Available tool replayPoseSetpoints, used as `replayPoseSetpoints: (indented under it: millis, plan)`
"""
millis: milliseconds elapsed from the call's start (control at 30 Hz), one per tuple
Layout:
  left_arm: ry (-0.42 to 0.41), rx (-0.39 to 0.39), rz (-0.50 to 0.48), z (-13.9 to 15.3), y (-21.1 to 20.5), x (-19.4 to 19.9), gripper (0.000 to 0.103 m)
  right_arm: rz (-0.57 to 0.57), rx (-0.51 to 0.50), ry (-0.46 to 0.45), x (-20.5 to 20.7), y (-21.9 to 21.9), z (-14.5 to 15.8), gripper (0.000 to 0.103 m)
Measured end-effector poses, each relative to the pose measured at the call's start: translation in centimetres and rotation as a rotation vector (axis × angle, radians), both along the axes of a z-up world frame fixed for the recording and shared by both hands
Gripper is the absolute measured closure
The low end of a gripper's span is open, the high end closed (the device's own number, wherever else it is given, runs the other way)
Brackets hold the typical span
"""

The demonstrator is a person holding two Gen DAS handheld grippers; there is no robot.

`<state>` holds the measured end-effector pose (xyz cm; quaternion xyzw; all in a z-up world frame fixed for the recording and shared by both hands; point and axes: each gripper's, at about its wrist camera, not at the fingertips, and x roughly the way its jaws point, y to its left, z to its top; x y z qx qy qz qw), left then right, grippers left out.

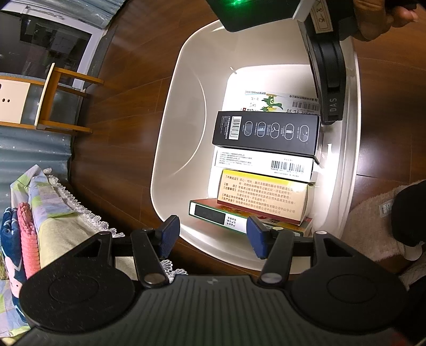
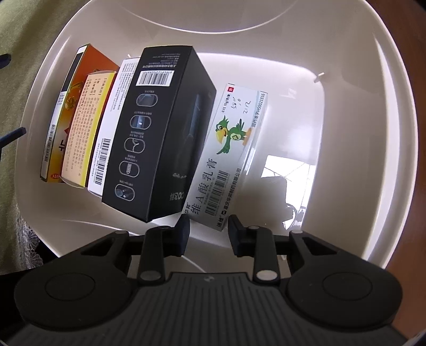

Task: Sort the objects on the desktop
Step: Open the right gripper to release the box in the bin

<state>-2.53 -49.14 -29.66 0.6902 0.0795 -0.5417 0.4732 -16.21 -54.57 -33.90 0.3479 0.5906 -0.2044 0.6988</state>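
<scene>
White bin (image 2: 346, 79) holding boxes in a row, parrot box (image 2: 234, 149) lying flat, long axis 1-to-7 o'clock, right gripper (image 2: 208, 234) released above it, left gripper (image 1: 213, 237) released, empty

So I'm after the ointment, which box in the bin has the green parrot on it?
The white parrot box, at the end of the row beside the black box; the others carry only text and barcodes.

Both my grippers hang with fingers apart, gripping nothing.

My left gripper (image 1: 213, 237) spreads its blue pads (image 1: 170, 235) wide. My right gripper (image 2: 209, 234) keeps a narrower gap between its dark fingertips (image 2: 183, 234). From the left wrist view, my right hand (image 1: 383, 20) wraps that gripper's handle.
</scene>
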Motion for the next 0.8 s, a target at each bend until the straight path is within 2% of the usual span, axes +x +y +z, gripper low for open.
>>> replayPoseSetpoints:
  millis: [167, 267, 500, 567, 700, 800]
  plan:
    - [0.001, -0.002, -0.001, 0.1, 0.1, -0.1, 0.044, 0.022, -0.020, 0.006, -0.4, -0.2, 0.4, 0.076]
    - [-0.001, 0.000, 0.003, 0.1, 0.2, 0.1, 0.044, 0.073, -0.031, 0.017, -0.4, -0.2, 0.6, 0.076]
    - [0.001, -0.003, 0.007, 0.2, 0.3, 0.2, 0.044, 0.292, -0.139, 0.050, 0.8, 0.3, 1.2, 0.075]
    - [0.000, -0.002, 0.009, 0.2, 0.3, 0.3, 0.044, 0.332, -0.143, 0.072, 1.1, 0.3, 1.3, 0.075]
    - [-0.001, -0.003, 0.011, 0.2, 0.3, 0.4, 0.044, 0.294, -0.088, 0.078, 0.4, -0.2, 2.6, 0.072]
    - [0.001, -0.008, 0.009, 0.3, 0.2, 0.2, 0.044, 0.215, -0.116, 0.052, -0.7, -1.0, 4.2, 0.072]
